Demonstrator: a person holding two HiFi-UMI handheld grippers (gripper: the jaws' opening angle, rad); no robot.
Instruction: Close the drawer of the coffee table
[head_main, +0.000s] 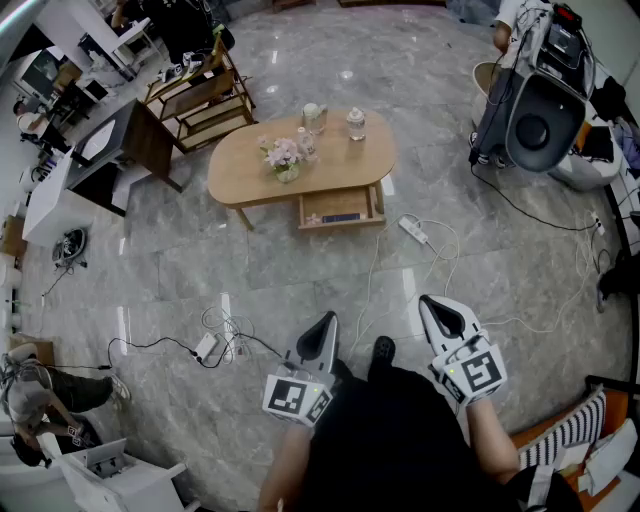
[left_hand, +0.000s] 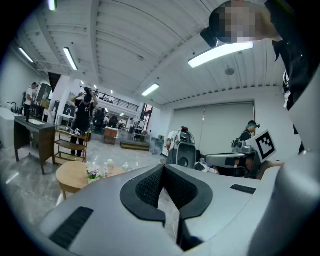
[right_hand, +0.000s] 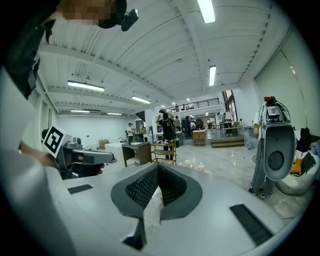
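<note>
The oval wooden coffee table (head_main: 245, 170) stands on the marble floor in the middle of the head view. Its drawer (head_main: 340, 208) is pulled out toward me at the near right side, with flat items inside. Both grippers are far from it, held close to my body. My left gripper (head_main: 327, 319) and my right gripper (head_main: 428, 300) point at the table, each shut with nothing between its pads. In the left gripper view the table (left_hand: 70, 176) shows at the left beyond the left gripper (left_hand: 163, 168). The right gripper (right_hand: 158, 166) shows the same closed black pads.
On the table top stand a flower vase (head_main: 284, 158) and two glass jars (head_main: 355, 123). A power strip (head_main: 412, 230) and loose cables (head_main: 215, 340) lie on the floor between me and the table. A wheeled machine (head_main: 535, 110) stands at the right, a shelf trolley (head_main: 200, 95) at the back left.
</note>
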